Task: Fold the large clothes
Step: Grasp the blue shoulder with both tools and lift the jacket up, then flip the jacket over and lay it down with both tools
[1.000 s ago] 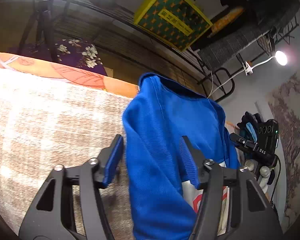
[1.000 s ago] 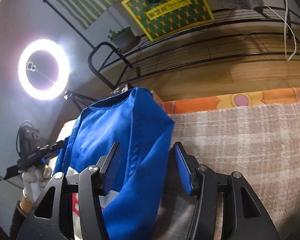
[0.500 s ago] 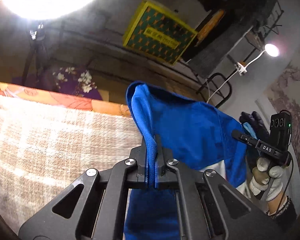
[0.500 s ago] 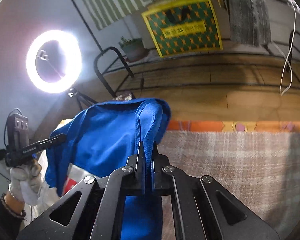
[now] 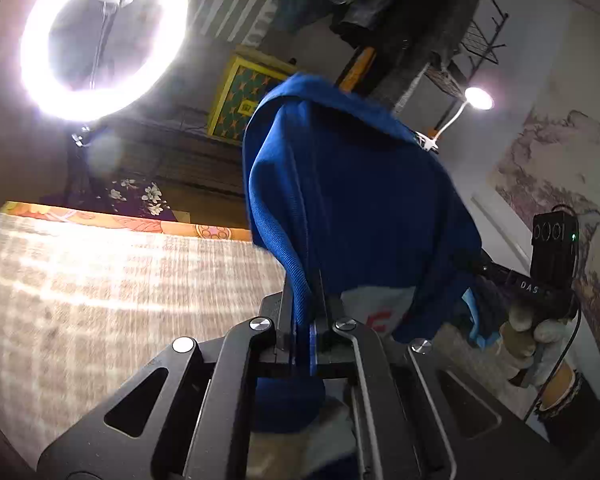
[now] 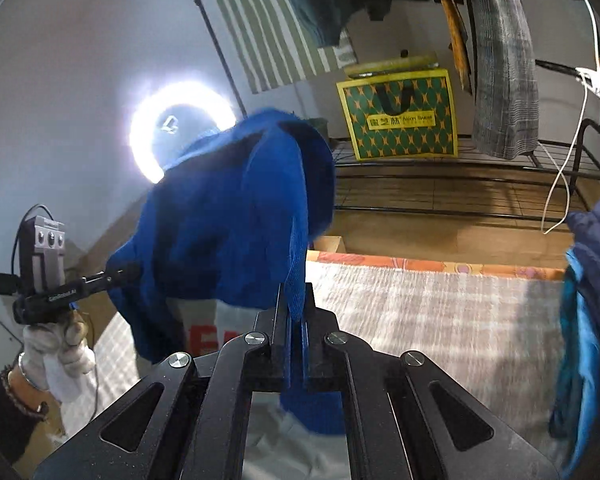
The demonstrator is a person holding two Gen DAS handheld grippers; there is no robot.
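While the left tool [image 5: 305, 316] and right tool [image 6: 296, 320] are each pinching a blue edge of the garment [image 5: 360, 200], it is hanging above the plaid blanket [image 6: 440, 312]; keeping both grips level and apart should be spreading it flat.

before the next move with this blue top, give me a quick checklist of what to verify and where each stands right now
1. Left gripper shut on the blue garment: ok, fabric is pinched between its jaws.
2. Right gripper shut on the same garment: ok, a ribbed edge is clamped.
3. Garment clear of the plaid blanket: cannot tell, its lower part hangs out of view.
4. Garment spread flat between the grippers: not ok, it hangs bunched and draped.
5. Landing area free: not ok, a dark blue garment hangs in front of the blanket's right side.
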